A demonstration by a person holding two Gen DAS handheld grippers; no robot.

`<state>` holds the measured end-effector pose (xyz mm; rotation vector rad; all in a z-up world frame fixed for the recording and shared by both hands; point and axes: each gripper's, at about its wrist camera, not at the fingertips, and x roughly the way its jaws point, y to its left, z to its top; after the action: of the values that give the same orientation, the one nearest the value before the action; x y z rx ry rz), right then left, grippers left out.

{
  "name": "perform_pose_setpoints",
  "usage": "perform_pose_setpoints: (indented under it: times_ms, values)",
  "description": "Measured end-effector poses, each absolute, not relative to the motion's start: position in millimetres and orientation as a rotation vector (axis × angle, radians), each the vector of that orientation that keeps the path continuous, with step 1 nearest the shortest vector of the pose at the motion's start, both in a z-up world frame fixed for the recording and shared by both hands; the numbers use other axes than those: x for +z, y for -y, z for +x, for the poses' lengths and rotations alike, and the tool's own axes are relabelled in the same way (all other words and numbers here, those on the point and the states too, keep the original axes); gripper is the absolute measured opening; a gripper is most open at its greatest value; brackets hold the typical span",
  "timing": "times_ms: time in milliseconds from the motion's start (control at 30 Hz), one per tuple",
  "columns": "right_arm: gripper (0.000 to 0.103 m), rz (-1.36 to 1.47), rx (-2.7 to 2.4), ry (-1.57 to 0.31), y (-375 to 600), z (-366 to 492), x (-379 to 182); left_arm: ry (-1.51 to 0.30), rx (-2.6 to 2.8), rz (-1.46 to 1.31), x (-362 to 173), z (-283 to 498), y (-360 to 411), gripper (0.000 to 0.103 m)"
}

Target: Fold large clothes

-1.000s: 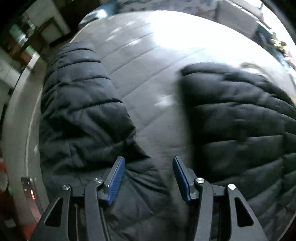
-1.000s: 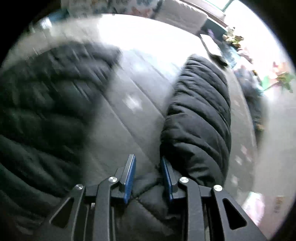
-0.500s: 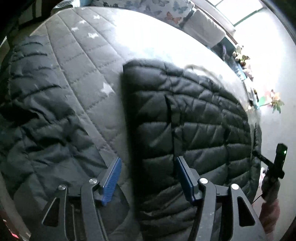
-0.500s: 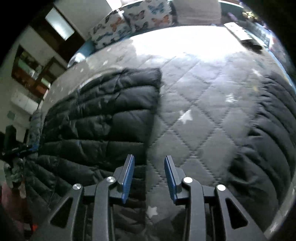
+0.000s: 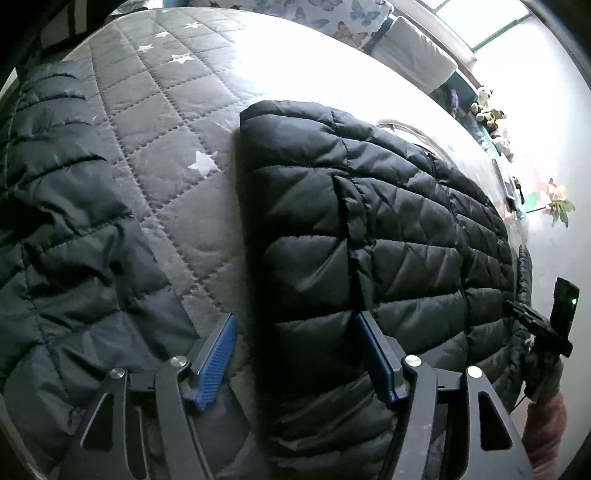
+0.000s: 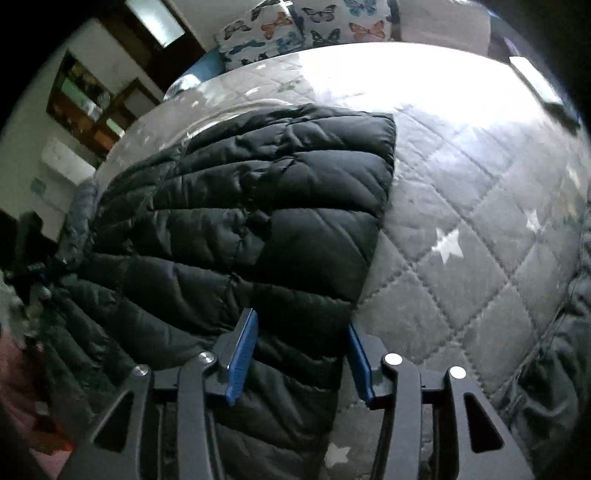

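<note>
puffer jacket (image 5: 369, 229) glossy quilted nylon; bedspread (image 5: 166, 122) matt stitched cloth.

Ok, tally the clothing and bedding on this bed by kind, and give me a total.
Black puffer jacket: 1
Grey star-quilted bedspread: 1
Butterfly-print pillows: 2
Plain pale pillow: 1
Total: 5
</note>
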<state>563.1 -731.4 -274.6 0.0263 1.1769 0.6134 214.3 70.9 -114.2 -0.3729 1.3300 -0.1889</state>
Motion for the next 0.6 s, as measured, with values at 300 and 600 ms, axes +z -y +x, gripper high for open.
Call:
perform_pose_setpoints:
  times_ms: [300, 600]
  values:
    - [0.051, 0.021, 0.612, -1.168, 736.6, 560.0, -272.6, -1.298, -0.209, -0.381, -114.8, 213.6, -63.8, 0.04]
    - [0.014, -0.056, 0.597, -1.042, 718.7, 543.1, -227.7, -1.145, -0.171, -0.346, -72.9, 208.1, -55.7, 0.016]
